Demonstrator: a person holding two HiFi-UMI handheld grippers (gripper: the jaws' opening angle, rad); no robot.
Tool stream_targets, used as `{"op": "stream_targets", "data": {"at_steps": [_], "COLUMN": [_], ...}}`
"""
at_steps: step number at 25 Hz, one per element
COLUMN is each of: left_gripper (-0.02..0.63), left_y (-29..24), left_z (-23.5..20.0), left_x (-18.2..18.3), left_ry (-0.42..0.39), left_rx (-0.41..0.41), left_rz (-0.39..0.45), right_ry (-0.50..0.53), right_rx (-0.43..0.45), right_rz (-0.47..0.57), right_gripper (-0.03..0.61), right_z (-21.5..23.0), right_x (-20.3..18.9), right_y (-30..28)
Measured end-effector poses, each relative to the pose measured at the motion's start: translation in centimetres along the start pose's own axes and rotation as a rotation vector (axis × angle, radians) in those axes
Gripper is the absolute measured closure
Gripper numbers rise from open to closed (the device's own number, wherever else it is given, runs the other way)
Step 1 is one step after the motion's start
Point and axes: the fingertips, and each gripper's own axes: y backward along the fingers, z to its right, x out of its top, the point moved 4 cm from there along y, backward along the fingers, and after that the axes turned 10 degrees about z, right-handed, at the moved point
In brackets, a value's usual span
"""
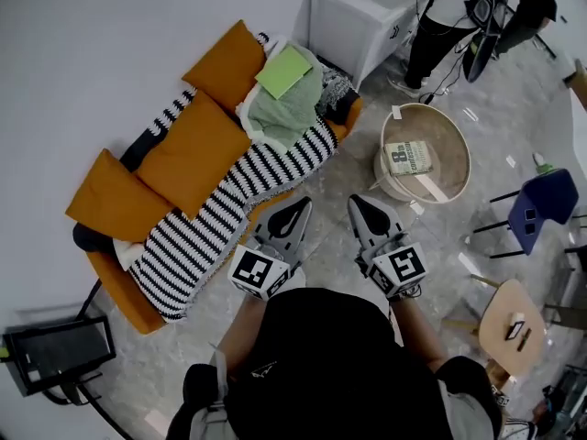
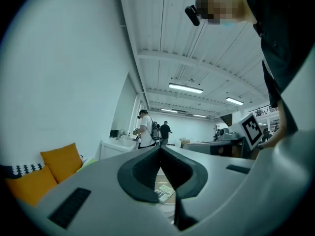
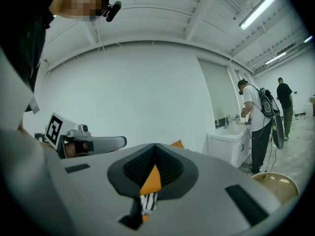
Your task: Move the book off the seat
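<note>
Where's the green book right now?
In the head view, the green book lies on the crumpled green cloth at the sofa's far end, beside an orange cushion.

The book lies in the basket, right of the sofa.

Book in round basket beside sofa

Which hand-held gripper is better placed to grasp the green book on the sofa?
Probably the left hand-held gripper: it is beside the sofa, more in line with the green book; the right hand-held gripper is nearer the basket.
</note>
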Motion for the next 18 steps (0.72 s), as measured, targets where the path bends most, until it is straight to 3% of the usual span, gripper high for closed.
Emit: {"op": "stream_targets", "data": {"at_steps": [9, 18], "left_gripper": [0.604, 0.604], "left_y": [-2.4, -5.5], "left_z": [-7.7, -11.1], "left_x": [0.8, -0.1], "left_ry": [-0.006, -0.005], "left_rx": [-0.029, 0.001], "left_rz": [0.014, -0.024], "right_ry": [-0.008, -0.018], "right_rx": [-0.016, -0.001], "right_rz": [-0.007, -0.019], "right_gripper": [0.563, 0.563], "right_z": [0.6, 4.3], "right_x": [-0.9, -1.8], "right_y": [-7.5, -11.3]}}
